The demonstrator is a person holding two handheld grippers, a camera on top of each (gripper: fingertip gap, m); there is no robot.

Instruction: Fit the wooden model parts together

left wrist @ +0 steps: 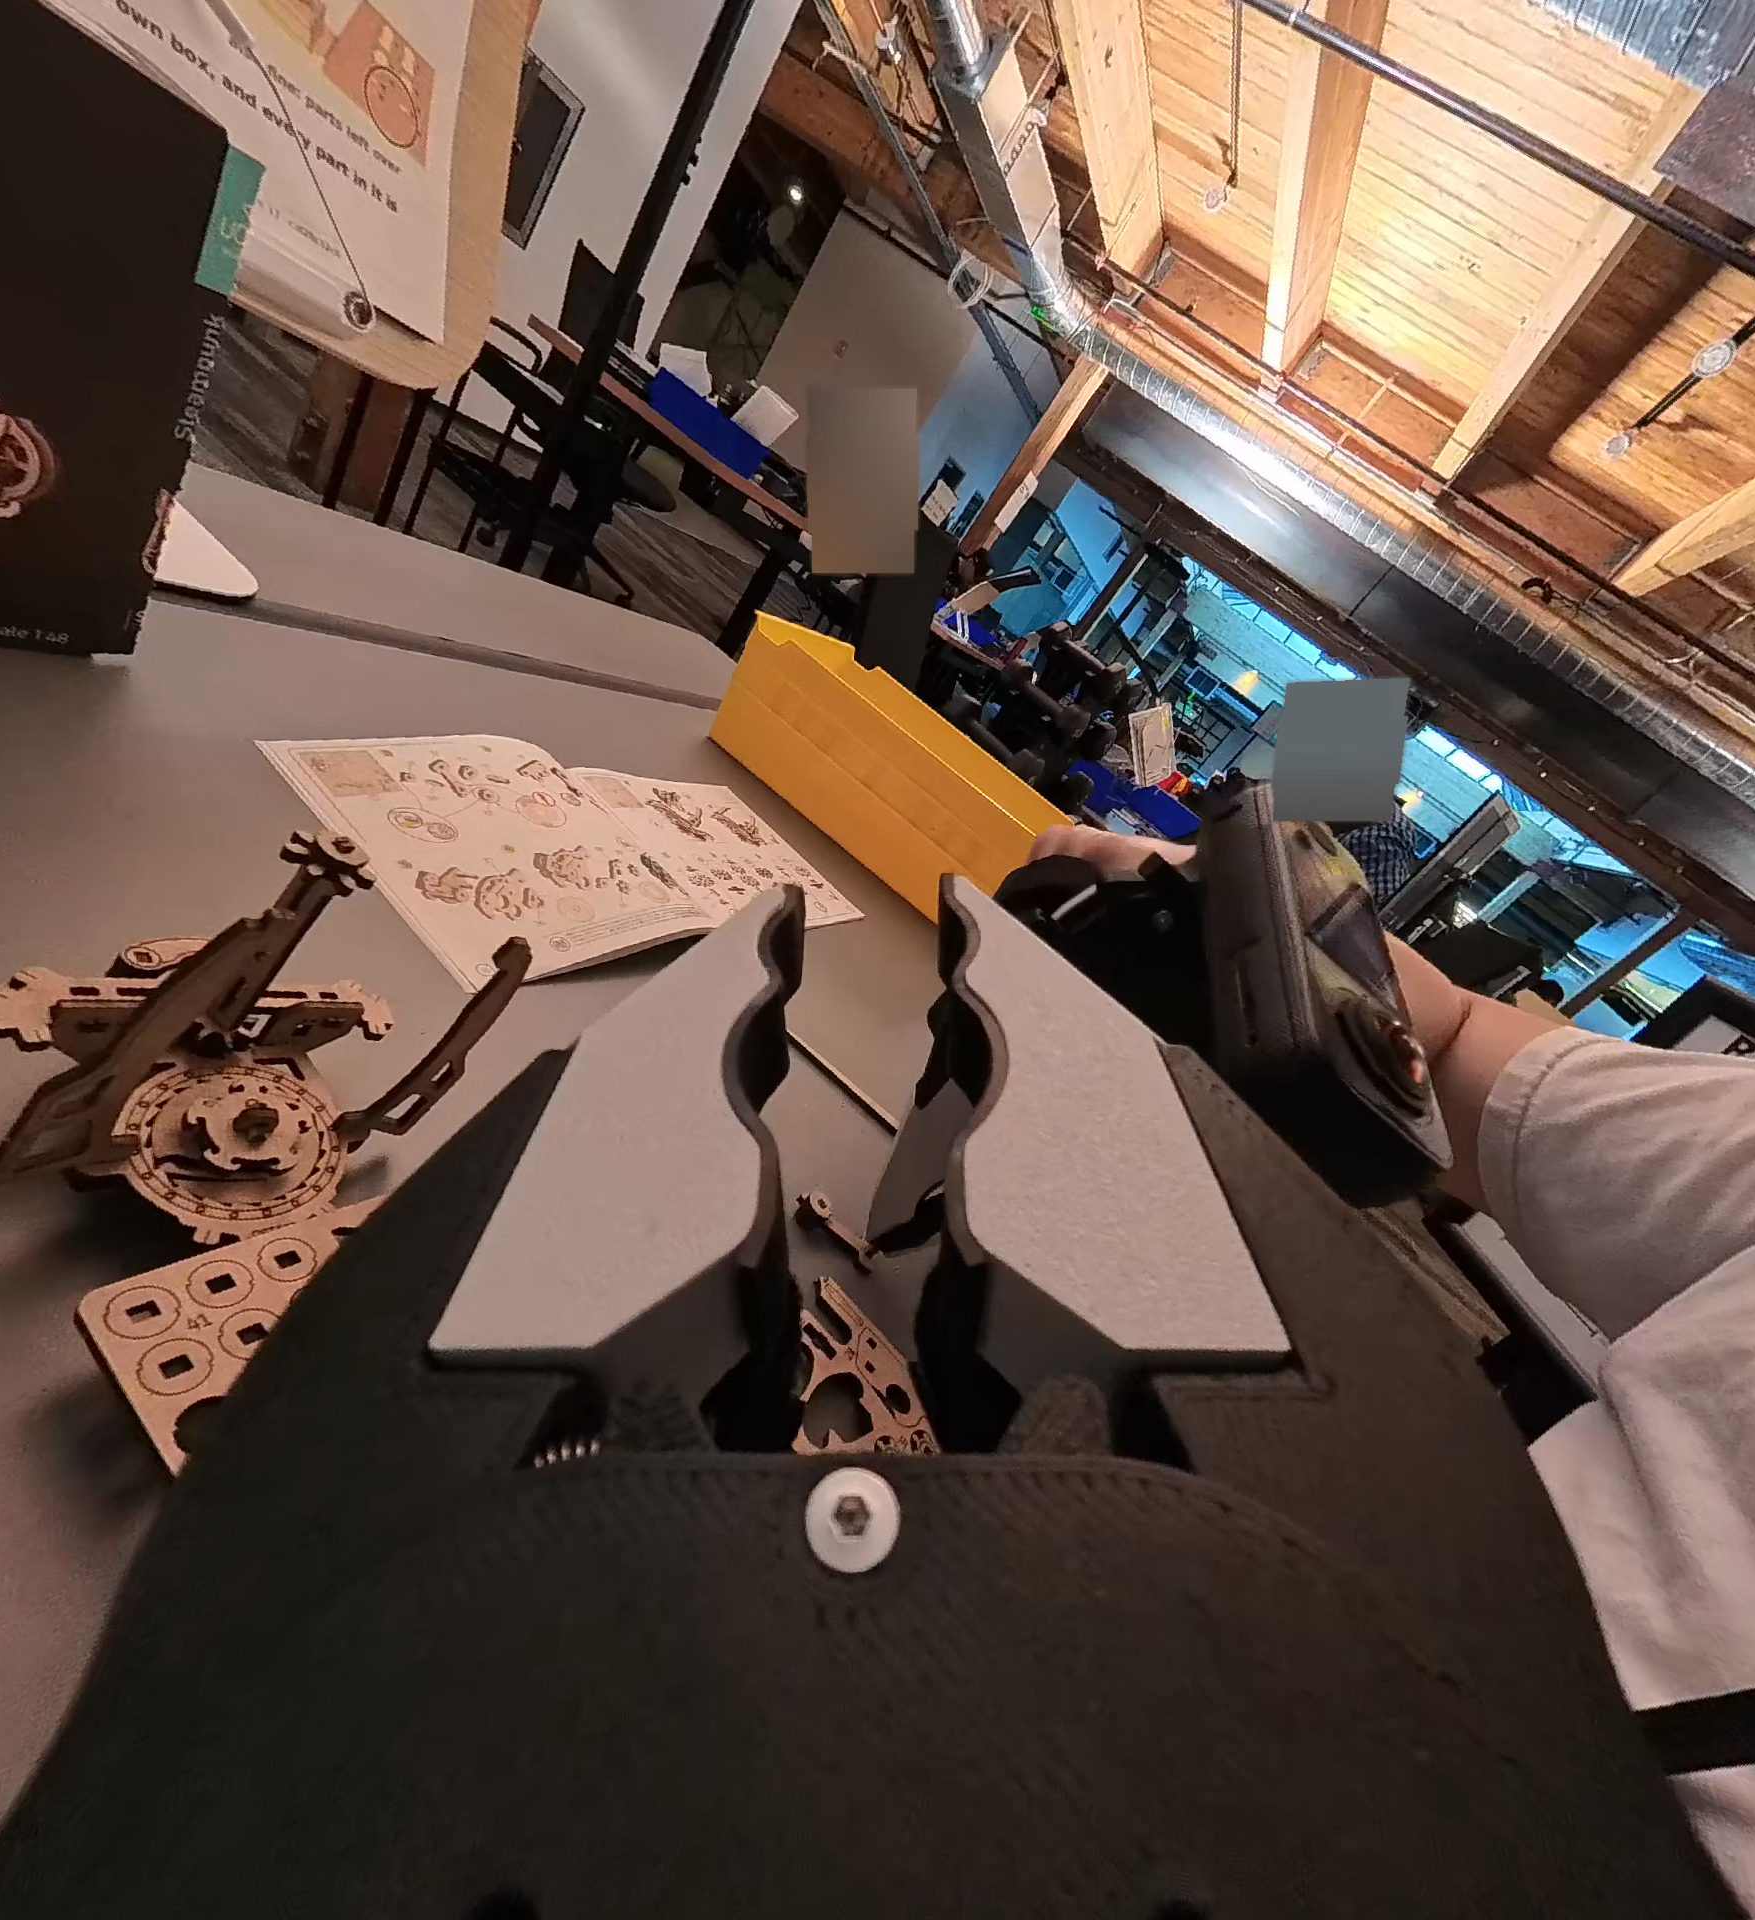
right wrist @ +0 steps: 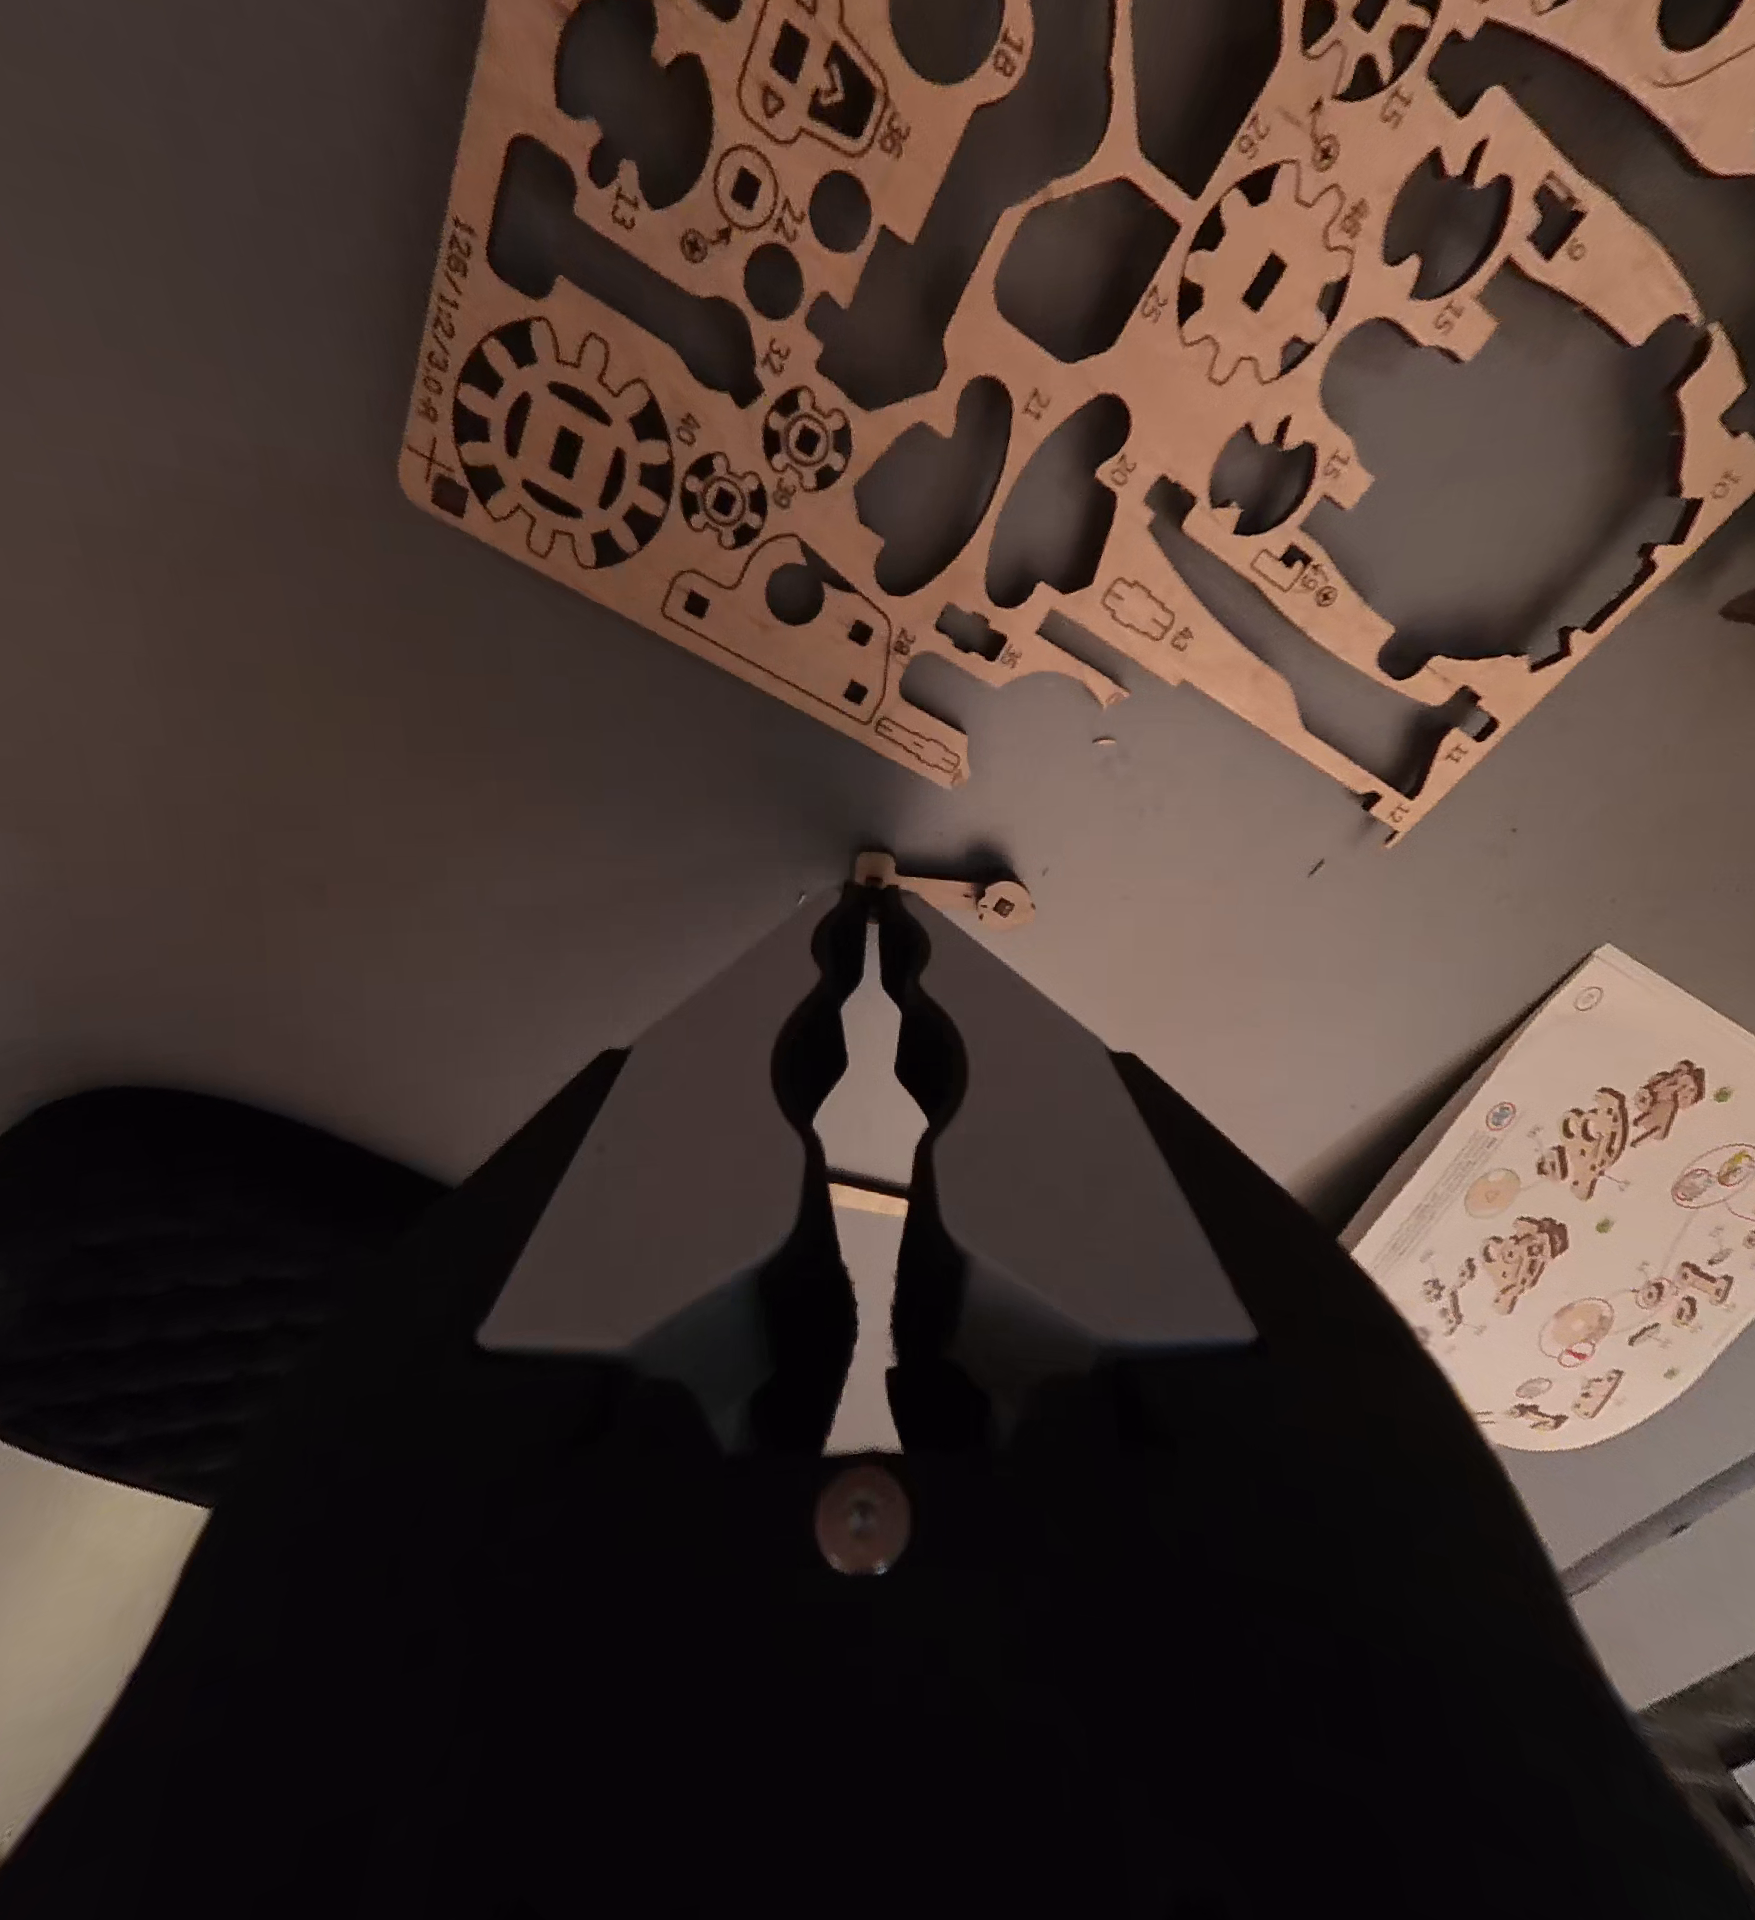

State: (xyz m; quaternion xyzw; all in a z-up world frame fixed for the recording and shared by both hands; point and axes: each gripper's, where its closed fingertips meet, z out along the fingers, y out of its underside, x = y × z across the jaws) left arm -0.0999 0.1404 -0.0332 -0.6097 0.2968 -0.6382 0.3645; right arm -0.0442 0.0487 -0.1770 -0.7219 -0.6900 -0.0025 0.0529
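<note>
A half-built wooden model (left wrist: 198, 1070) stood on the grey table (left wrist: 73, 831), left of the open instruction booklet (left wrist: 540, 842). The long yellow bin (left wrist: 873, 769) lay beyond the booklet. A small wooden lever piece (right wrist: 946, 886) lay just before the punched-out plywood sheet (right wrist: 956, 343).

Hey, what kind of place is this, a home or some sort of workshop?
Probably a shared workshop or lab, not a home: exposed wooden ceiling beams with metal ducting, rows of desks, and a yellow parts bin on the grey table.
</note>
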